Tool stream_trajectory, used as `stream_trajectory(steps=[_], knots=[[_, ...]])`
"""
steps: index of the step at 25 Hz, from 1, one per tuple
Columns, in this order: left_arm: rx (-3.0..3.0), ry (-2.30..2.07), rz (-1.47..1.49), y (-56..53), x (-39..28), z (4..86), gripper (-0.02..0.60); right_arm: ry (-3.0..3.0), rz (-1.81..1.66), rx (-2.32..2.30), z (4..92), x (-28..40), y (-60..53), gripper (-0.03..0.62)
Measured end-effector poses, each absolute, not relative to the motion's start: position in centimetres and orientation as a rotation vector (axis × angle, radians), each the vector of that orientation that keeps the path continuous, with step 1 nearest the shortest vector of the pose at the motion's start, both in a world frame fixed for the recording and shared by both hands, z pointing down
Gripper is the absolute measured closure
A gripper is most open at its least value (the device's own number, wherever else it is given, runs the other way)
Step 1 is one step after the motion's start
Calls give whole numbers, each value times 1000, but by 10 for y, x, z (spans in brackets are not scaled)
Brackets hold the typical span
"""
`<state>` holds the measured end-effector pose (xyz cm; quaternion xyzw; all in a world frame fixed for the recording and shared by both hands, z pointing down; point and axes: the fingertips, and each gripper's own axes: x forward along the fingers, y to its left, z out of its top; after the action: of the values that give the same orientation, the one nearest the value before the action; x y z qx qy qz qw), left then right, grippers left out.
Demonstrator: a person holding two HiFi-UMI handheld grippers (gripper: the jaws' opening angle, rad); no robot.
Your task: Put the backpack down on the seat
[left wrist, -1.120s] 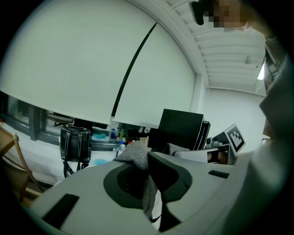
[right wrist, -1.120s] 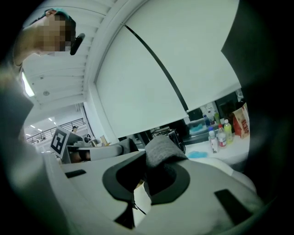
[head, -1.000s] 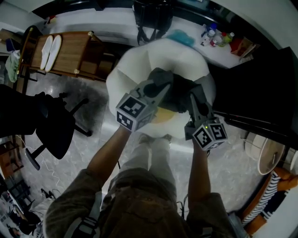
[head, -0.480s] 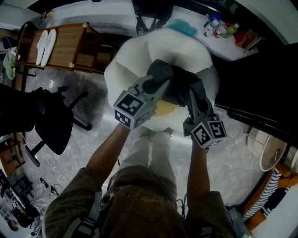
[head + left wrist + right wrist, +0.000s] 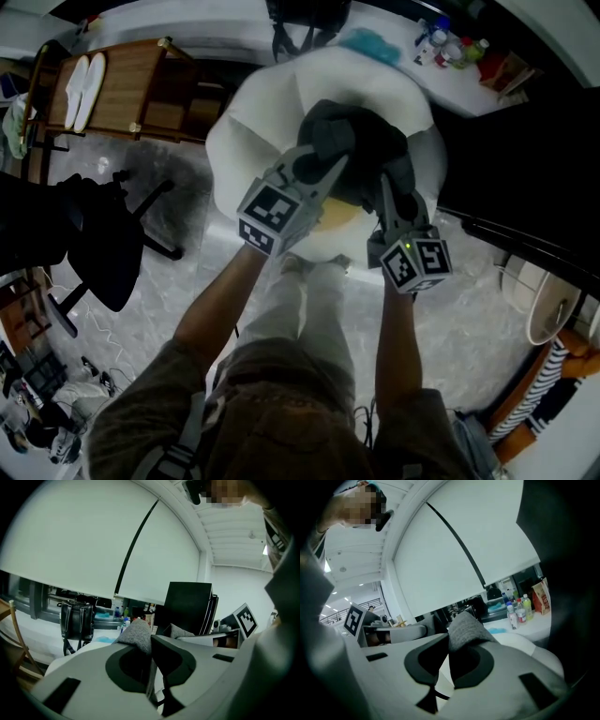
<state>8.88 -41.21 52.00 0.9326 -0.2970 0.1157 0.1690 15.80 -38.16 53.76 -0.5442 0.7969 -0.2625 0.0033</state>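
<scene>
Backpack (image 5: 352, 141) dark heathered grey, seat (image 5: 262, 122) white, floor (image 5: 469, 337) marbled grey, office chair (image 5: 103, 253) black, rack (image 5: 141, 94) wood-brown.

The left gripper (image 5: 151, 645) is clamped on a fold of the grey backpack (image 5: 137, 635), with a black handbag (image 5: 77, 620) at nine o'clock.

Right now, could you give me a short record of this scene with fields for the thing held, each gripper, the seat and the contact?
held thing: grey backpack
left gripper: shut on backpack fabric
right gripper: shut on backpack fabric
seat: white round seat, below the backpack
contact with seat: cannot tell
behind seat: black bag
</scene>
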Motion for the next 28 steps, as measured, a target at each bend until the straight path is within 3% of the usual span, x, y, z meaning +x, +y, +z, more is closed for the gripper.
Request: stream_trajectory(steps=[28], knots=[[2647, -896, 326, -457, 128, 635, 546, 2508, -781, -1739, 647, 180, -439, 562]])
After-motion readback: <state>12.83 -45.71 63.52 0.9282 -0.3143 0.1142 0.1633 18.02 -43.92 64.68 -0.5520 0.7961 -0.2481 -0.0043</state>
